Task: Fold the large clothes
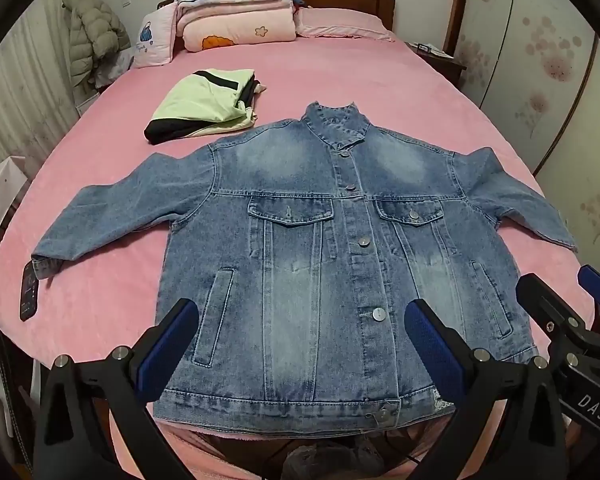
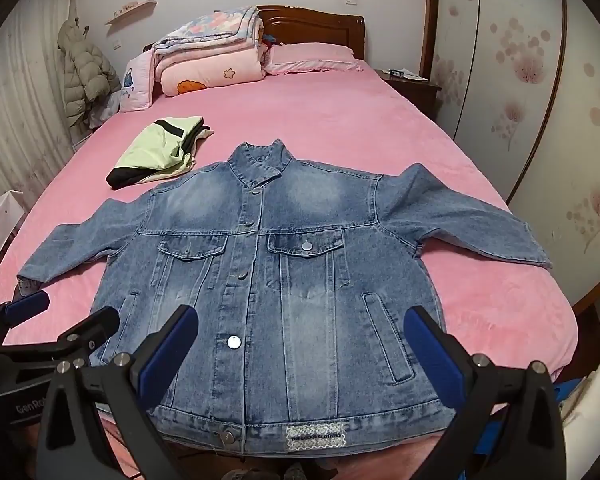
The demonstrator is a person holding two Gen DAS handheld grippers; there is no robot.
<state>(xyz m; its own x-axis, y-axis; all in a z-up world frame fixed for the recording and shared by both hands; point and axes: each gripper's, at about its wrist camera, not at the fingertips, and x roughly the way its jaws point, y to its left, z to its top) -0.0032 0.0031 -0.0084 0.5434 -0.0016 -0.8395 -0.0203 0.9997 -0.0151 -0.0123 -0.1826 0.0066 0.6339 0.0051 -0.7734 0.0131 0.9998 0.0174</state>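
A blue denim jacket (image 1: 300, 208) lies spread flat on the pink bed (image 1: 340, 72), front up and buttoned. Its collar points away from me, both sleeves reach out to the sides, and the hem lies along the near edge. My left gripper (image 1: 300, 344) hovers open above the lower front of the jacket, with nothing between its blue pads. In the right wrist view the same jacket (image 2: 308, 280) fills the middle, and my right gripper (image 2: 300, 352) stands open over the hem, also empty. Each gripper shows in the other's view: the right gripper (image 1: 572, 292) at the right edge, the left gripper (image 2: 60, 314) at the left edge.
A folded green and black garment (image 1: 204, 104) rests beyond the jacket's left shoulder. Stacked quilts (image 1: 236, 12) and a pillow (image 1: 340, 24) sit by the headboard. A dark tag (image 1: 29, 292) hangs at the left cuff. A puffy coat (image 1: 88, 40) hangs at left; wardrobe doors (image 1: 540, 60) at right.
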